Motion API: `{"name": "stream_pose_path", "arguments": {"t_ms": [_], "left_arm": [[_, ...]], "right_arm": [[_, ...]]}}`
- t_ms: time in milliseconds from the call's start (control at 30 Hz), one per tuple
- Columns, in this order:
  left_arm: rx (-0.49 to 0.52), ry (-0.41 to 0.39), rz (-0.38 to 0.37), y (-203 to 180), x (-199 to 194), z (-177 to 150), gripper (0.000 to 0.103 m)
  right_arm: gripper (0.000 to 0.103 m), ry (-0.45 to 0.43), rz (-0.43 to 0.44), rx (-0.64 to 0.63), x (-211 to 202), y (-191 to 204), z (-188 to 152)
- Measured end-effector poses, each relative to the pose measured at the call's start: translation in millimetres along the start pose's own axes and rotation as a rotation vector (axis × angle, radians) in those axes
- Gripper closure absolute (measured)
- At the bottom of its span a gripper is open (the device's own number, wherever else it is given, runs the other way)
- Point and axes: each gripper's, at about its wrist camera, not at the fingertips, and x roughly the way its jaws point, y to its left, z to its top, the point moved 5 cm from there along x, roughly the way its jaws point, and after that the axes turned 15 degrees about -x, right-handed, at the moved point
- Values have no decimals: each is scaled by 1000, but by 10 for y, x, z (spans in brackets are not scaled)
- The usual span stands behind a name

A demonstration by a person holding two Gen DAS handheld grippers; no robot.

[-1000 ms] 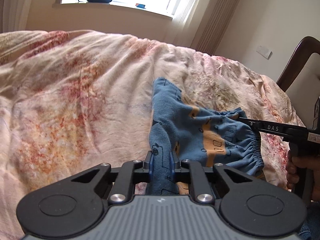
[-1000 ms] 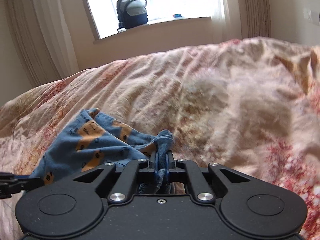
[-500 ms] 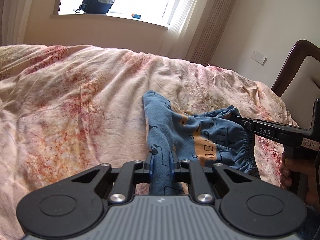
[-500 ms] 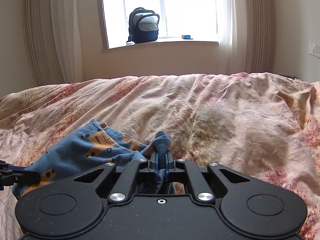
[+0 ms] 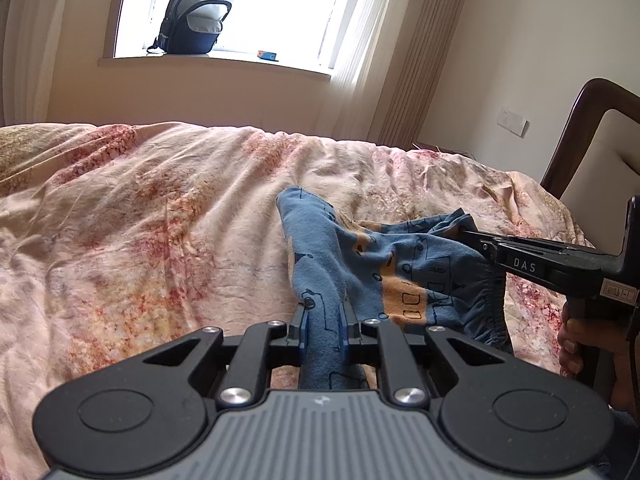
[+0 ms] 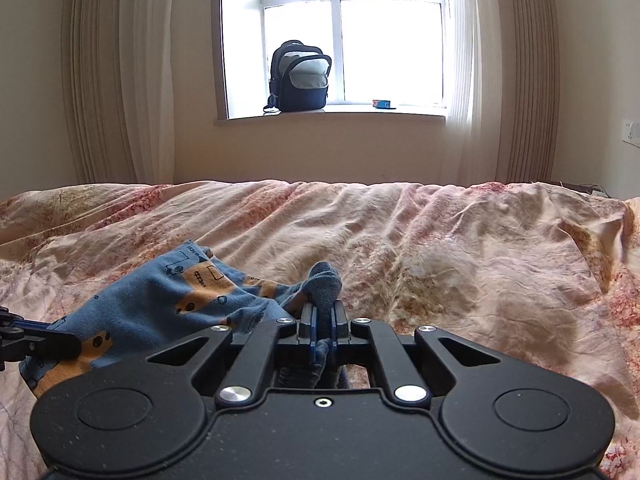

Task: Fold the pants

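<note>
Small blue pants point(image 5: 384, 268) with orange vehicle prints hang bunched between my two grippers, just above the bed. My left gripper point(image 5: 323, 320) is shut on a fold of the blue fabric. My right gripper point(image 6: 323, 320) is shut on the elastic waistband; it also shows in the left wrist view point(image 5: 472, 236), coming in from the right with a hand behind it. In the right wrist view the pants point(image 6: 168, 304) spread to the left, where the left gripper's fingertip point(image 6: 40, 342) pinches them.
A pink floral duvet point(image 5: 160, 216) covers the bed point(image 6: 460, 260). A dark wooden headboard point(image 5: 588, 136) stands at the right. A backpack point(image 6: 300, 76) and a small blue box point(image 6: 383, 103) sit on the windowsill beyond the bed, between curtains.
Both grippers have lifted and tilted upward with the pants still held; the window and wall now fill more of both views. The pants hang more gathered between them.
</note>
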Motion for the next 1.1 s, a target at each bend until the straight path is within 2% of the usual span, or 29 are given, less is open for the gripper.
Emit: {"name": "stream_pose_path", "arguments": {"t_ms": [333, 467, 667, 933, 1100], "left_arm": [[1, -33, 13, 37, -30, 74, 87], [-1, -46, 42, 71, -17, 173, 87], [-27, -73, 87, 219, 57, 520, 87], [-72, -120, 114, 464, 319, 1076, 87], [-117, -116, 131, 651, 499, 1258, 87]], "right_arm": [[97, -40, 17, -1, 39, 59, 136], [97, -44, 55, 17, 171, 64, 272], [97, -45, 148, 30, 572, 100, 645], [97, -72, 163, -48, 1052, 193, 1187], [97, -55, 170, -57, 1350, 255, 1318]]}}
